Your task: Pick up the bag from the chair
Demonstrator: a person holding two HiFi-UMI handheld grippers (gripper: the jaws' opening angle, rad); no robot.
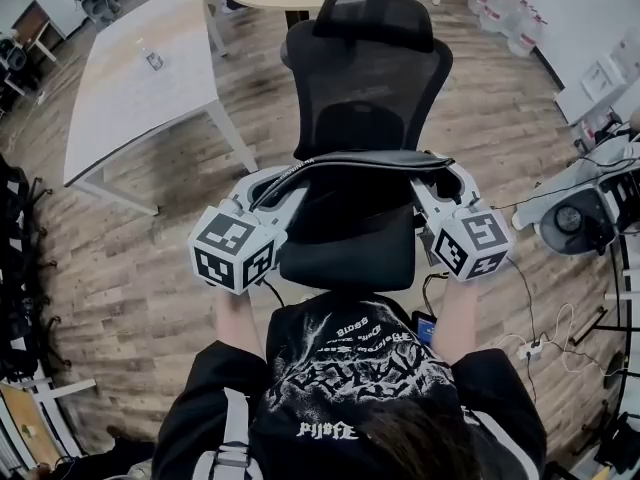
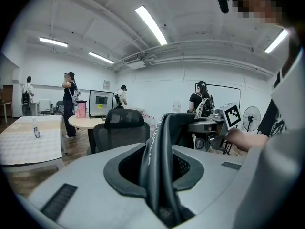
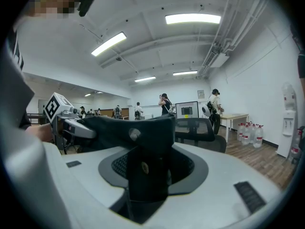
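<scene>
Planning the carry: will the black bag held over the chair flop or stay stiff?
Probably semi-stiff: the bag spans between the left tongs and right tongs with barely any sag. Likely light, since thin edge grips hold it.

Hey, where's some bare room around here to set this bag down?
The white table left of the chair is bare but for one small item. The wood floor between them is open too. Crowded: equipment at right, dark racks at left.
</scene>
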